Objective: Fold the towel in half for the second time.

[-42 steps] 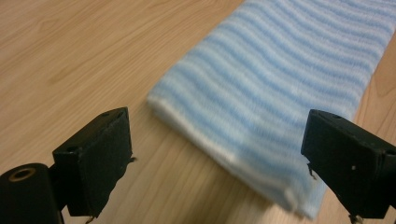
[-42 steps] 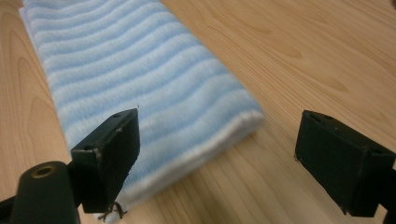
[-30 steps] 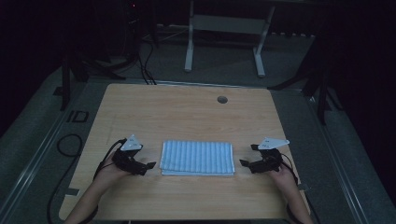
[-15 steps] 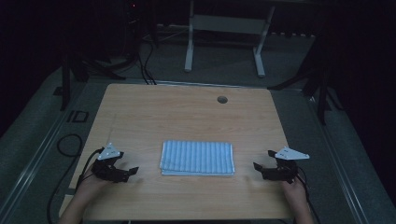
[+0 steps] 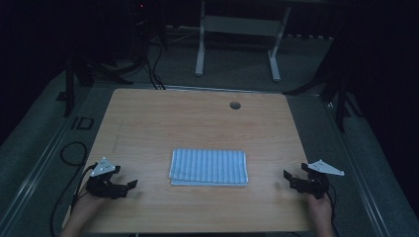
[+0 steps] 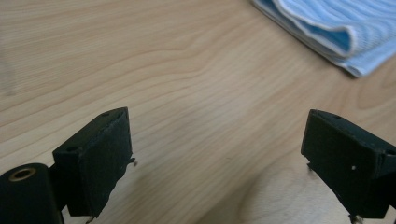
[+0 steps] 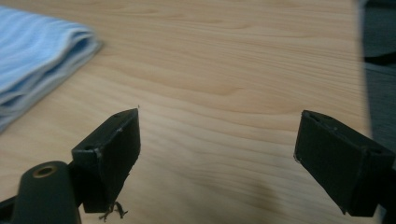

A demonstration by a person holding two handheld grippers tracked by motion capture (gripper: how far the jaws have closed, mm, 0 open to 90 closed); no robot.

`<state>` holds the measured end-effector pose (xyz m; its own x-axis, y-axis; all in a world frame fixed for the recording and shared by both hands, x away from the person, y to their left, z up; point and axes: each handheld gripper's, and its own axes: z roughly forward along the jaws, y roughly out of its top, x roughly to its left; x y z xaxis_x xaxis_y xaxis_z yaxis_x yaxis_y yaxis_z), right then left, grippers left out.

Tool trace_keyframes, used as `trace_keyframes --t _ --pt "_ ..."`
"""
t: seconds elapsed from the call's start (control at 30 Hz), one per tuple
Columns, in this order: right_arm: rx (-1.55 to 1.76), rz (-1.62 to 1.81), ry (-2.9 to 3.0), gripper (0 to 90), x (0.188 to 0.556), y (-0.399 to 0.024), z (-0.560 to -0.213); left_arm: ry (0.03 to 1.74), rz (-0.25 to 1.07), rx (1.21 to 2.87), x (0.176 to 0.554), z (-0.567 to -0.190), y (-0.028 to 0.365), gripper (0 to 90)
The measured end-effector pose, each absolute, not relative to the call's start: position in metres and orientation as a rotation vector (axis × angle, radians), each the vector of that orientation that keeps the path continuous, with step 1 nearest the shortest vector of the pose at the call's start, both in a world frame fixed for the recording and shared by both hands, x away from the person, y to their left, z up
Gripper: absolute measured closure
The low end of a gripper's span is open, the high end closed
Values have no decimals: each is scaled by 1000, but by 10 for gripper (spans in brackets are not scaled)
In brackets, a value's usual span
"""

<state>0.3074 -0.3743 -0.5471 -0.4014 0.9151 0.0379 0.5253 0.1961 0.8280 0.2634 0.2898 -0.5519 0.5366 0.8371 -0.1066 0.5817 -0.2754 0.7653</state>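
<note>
A folded blue-and-white striped towel (image 5: pixel 209 167) lies flat on the wooden table (image 5: pixel 197 123), near its front middle. My left gripper (image 5: pixel 129 185) rests low at the front left, well apart from the towel, jaws spread wide with nothing between them. In the left gripper view the towel's folded corner (image 6: pixel 336 32) shows at the top right, beyond the open gripper (image 6: pixel 217 158). My right gripper (image 5: pixel 289 177) sits at the front right near the table's edge, also open and empty. The right gripper view has the towel's edge (image 7: pixel 37 60) at the upper left, past the gripper (image 7: pixel 217 158).
A small round hole (image 5: pixel 235 105) sits near the table's far edge. Behind the table stands a white metal frame (image 5: pixel 237 29) on the dark floor. Cables (image 5: pixel 69 153) trail on the floor at the left. The table's right edge (image 7: pixel 362 70) is close to my right gripper.
Both grippers have drawn back from the towel's two ends, outward and toward the front corners of the table. The towel has stayed in place, folded.
</note>
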Motion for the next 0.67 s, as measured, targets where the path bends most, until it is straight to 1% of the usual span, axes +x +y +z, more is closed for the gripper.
trace_keyframes --t 0.2,0.43,0.67 --pt "1411 1118 1937 139 306 -385 -549 1181 442 1912 262 -551 298 92" --pt "1409 1106 1901 130 304 -388 -550 1209 475 1856 260 -551 300 92" --pt "1392 1083 1917 129 305 -386 -551 1207 475 1845 260 -551 301 92"
